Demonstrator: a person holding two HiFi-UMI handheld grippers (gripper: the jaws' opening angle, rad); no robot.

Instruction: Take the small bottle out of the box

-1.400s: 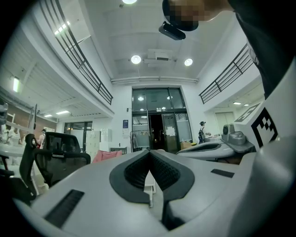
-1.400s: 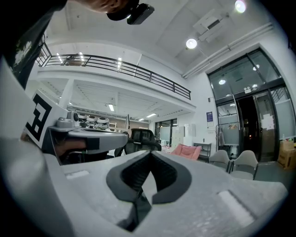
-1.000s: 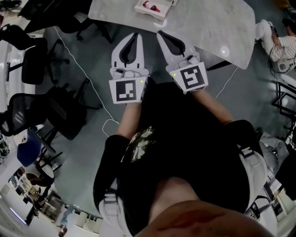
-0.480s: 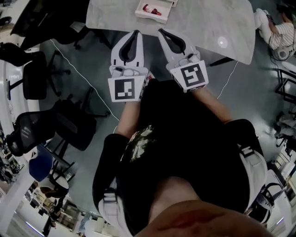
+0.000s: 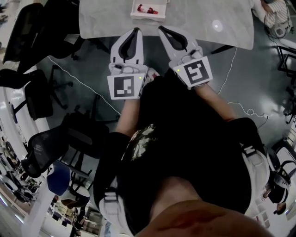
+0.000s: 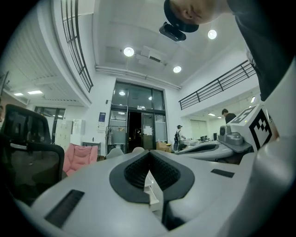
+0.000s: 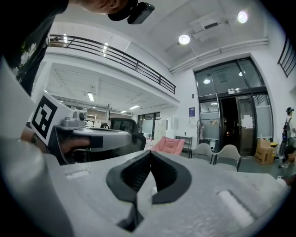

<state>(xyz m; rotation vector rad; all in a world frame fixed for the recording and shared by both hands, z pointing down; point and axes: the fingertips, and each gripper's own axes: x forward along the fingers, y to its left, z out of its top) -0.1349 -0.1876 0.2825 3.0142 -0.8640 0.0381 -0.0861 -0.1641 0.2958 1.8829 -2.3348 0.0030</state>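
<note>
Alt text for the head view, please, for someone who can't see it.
A person holds the left gripper and right gripper side by side, both shut and empty, tips over the near edge of a white table. Just beyond them an open box holds a small red bottle. Dark chairs stand at left.

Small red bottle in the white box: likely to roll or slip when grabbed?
The small red bottle appears to lie on its side, so it may roll if nudged. It looks little within the white box, so probably light. Slipperiness: too small to judge.
</note>
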